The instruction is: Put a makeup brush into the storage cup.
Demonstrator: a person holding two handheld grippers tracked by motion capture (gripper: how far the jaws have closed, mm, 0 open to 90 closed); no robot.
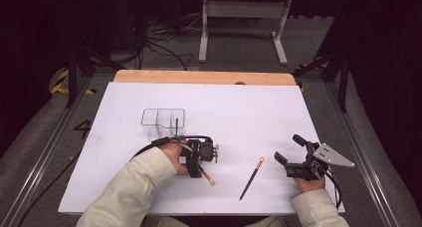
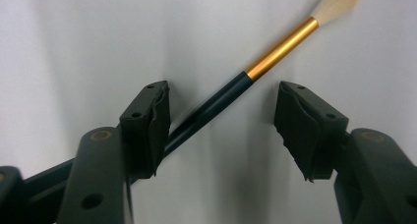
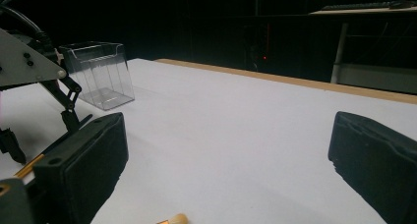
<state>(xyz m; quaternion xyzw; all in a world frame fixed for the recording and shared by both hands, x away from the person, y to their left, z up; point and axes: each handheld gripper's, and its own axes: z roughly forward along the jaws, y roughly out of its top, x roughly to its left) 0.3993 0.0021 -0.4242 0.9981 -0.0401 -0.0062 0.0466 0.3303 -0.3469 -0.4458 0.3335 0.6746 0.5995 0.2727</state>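
A brush [image 2: 280,49] with a dark handle, gold ferrule and pale bristles lies slantwise on the white table. My left gripper [image 2: 223,118] points down over it with the handle between its jaws. The left pad touches the handle, the right pad stands clear of it, so the gripper is open. From above, the left gripper [image 1: 198,168] sits near the table's front, with the brush's [image 1: 209,178] bristle end poking out. My right gripper [image 1: 288,148] rests at the front right, wide open with nothing between its jaws [image 3: 226,160].
A second dark brush [image 1: 251,178] lies between the two grippers, its pale tip [image 3: 174,219] just below my right jaws. A clear divided box [image 1: 164,121] stands behind the left hand with a dark stick [image 1: 176,125] upright in it. A wooden edge [image 1: 204,77] runs along the table's back.
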